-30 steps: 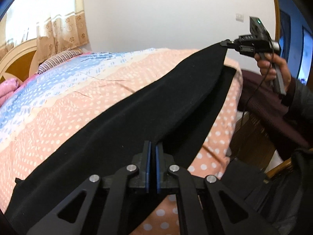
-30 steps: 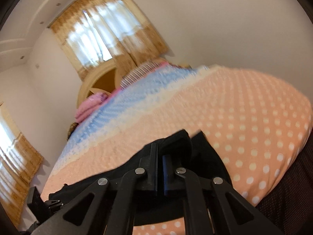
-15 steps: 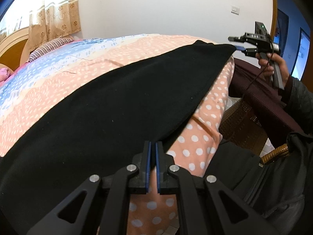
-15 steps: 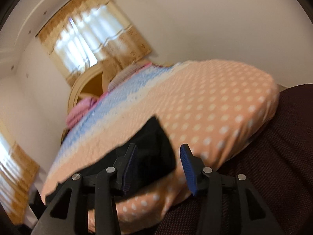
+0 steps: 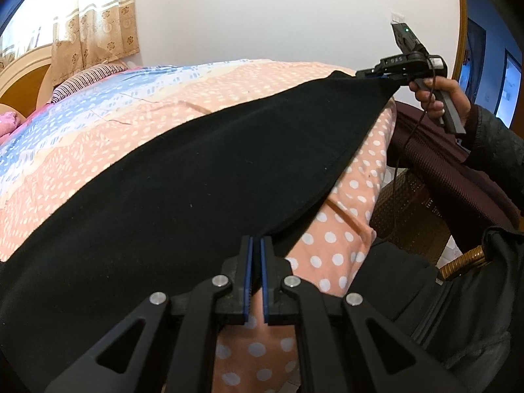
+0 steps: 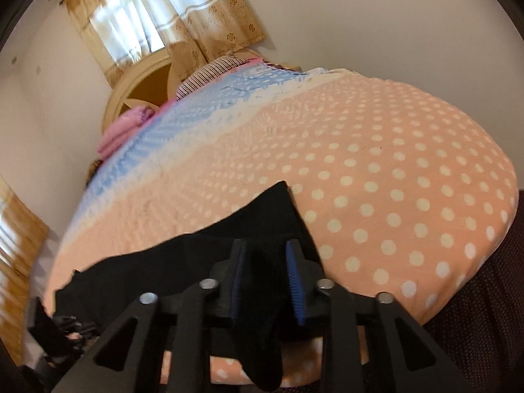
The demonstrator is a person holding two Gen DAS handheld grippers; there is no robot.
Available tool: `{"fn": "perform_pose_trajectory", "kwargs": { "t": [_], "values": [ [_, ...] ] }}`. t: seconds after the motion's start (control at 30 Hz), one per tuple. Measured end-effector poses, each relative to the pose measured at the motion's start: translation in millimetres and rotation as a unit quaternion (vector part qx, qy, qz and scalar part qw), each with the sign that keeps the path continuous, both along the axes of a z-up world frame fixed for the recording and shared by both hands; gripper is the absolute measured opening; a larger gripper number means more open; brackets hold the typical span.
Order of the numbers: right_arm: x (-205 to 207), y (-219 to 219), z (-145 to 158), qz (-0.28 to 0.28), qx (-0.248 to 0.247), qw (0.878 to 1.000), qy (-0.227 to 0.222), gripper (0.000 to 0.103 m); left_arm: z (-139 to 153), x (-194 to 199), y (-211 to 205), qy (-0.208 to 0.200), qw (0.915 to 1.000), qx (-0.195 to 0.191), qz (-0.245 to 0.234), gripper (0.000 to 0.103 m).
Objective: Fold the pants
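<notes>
Pants lay spread flat on the bed sheet, running from 8 o'clock to 1 o'clock in the left view, w/ one long edge close to the mattress side.

Right gripper sat at the far corner, pads apart w/ black cloth hanging loose between them, so nothing clamped. Left gripper was nearly closed, only a thin slit. The hem reached its tips, but I couldn't tell if any cloth was pinched.

Risks, as I judge them:
- Lifting before the right pads close would prob. let the corner slip out and the fold go crooked.
- If the left holds just one layer or nothing, a pull would drag the cloth unevenly and bunch it.
- The edge is near the drop-off at 4 o'clock, so a tug that way could slide the pants off.

Sheet was soft, peach w/ white dots, blue band toward 10 o'clock. Curtains and an arched headboard sat at 11 o'clock, above a striped pillow. The wall was plain white.
</notes>
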State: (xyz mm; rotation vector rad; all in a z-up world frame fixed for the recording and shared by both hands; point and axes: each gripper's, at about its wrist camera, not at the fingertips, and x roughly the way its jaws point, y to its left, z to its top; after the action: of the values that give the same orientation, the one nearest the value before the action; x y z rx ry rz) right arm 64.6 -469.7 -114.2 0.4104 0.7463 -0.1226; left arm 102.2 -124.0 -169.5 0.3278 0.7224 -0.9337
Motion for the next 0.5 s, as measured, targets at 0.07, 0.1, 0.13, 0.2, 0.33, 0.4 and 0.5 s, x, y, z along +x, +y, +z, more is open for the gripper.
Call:
{"fn": "perform_pose_trajectory", "kwargs": {
  "t": [0.07, 0.1, 0.13, 0.2, 0.33, 0.4, 0.5],
  "values": [
    [-2.4, 2.4, 4.5, 0.001, -0.007, 1.0, -0.006, 0.003, 0.2, 0.2, 0.0, 0.0, 1.0, 0.0, 0.0, 0.005],
    [-3.4, 4.5, 9.8, 0.0, -0.018, 1.0, -0.01, 0.002, 0.5, 0.2, -0.1, 0.0, 1.0, -0.001, 0.0, 0.005],
    [-3.9, 6.7, 13.3, -0.001, -0.026, 1.0, -0.013, 0.002, 0.8, 0.2, -0.2, 0.0, 1.0, -0.001, 0.0, 0.005],
    [-3.8, 7.3, 24.1, -0.006, -0.04, 0.999, -0.027, 0.002, 1.6, 0.0, -1.0, -0.002, 1.0, -0.001, 0.001, 0.005],
    [9.4, 3.1, 39.1, -0.016, -0.049, 0.998, -0.041, 0.002, 3.8, -0.4, -1.9, -0.004, 1.0, -0.001, 0.003, 0.005],
    [13.4, 3.7, 40.5, -0.021, -0.056, 0.997, -0.041, 0.002, 3.7, -0.2, -1.8, -0.005, 1.0, 0.0, 0.003, 0.005],
    [27.1, 2.2, 34.2, -0.021, -0.073, 0.997, -0.024, 0.002, 0.6, 1.7, -3.0, -0.002, 1.0, 0.0, 0.004, 0.005]
  ]
}}
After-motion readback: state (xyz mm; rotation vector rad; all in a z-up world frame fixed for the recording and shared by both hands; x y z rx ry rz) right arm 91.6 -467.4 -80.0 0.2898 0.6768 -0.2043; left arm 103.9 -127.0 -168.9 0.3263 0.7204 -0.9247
